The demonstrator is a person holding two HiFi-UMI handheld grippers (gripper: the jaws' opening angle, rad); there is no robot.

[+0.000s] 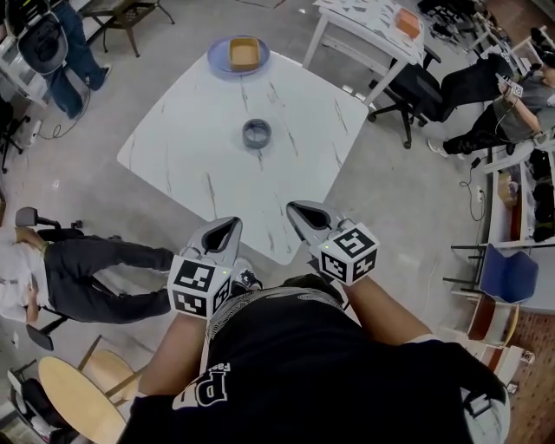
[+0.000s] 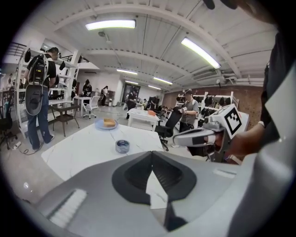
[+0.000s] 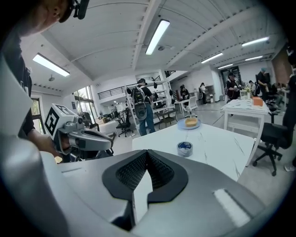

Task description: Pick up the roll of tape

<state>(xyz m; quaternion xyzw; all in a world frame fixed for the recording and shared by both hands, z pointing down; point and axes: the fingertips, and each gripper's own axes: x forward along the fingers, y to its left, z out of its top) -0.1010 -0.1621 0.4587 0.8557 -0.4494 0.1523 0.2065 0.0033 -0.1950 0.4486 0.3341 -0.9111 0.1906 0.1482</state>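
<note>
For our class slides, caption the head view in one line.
Both shut, the left gripper and right gripper face the roll of tape on the white table.

white marble table (image 1: 286, 113), blue plate (image 1: 217, 54) at its far corner holding a tan tray (image 1: 244, 54), maybe wood; second white table (image 1: 364, 26) beyond, black office chair (image 1: 416, 91) beside it; round wooden table (image 1: 78, 401) near-left

The bench (image 1: 286, 95) is white with thin dark streaks, like marble. The roll of tape (image 1: 257, 133) is dark grey-blue. The plate (image 1: 215, 57) is light blue, and the block (image 1: 244, 54) on it is orange-tan. The left gripper (image 1: 227, 230) and right gripper (image 1: 305, 212) are grey with black pads (image 2: 136, 173) — their cubes (image 1: 194, 286) show black-and-white squares.
</note>
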